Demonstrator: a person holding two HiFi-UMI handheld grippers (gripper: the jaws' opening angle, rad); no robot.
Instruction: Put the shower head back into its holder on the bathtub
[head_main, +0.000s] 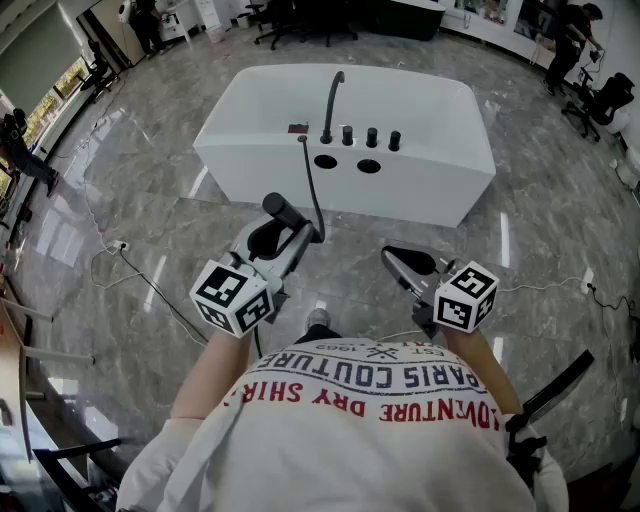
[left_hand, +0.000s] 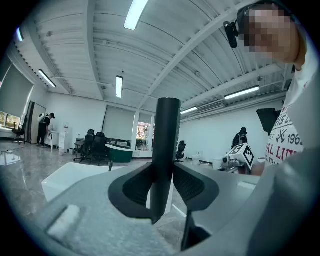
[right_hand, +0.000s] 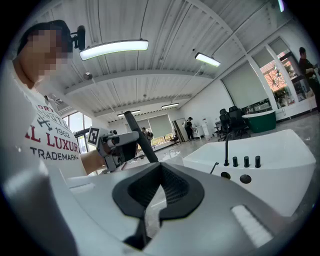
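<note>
Head view first: the white bathtub (head_main: 440, 120) is sitting in the upper middle of the frame, well apart from both grippers, with its faucet (head_main: 333, 100), three knobs (head_main: 371, 137) and two round openings (head_main: 326, 161) on the near deck. At centre left, the left gripper (head_main: 292, 232) is pinching the dark shower head (head_main: 277, 209), whose hose (head_main: 314, 190) is trailing up to the tub deck. At centre right, the right gripper (head_main: 392, 257) is pointing towards the tub.

Over to the left gripper view: the jaws are clamping the shower head's handle from both sides. It is standing upright through the middle of the frame, with the tub low at the left.

Now the right gripper view: the jaws are pressed together and carrying nothing. The tub is filling the right side, and the left gripper is showing the shower head at the left.
</note>
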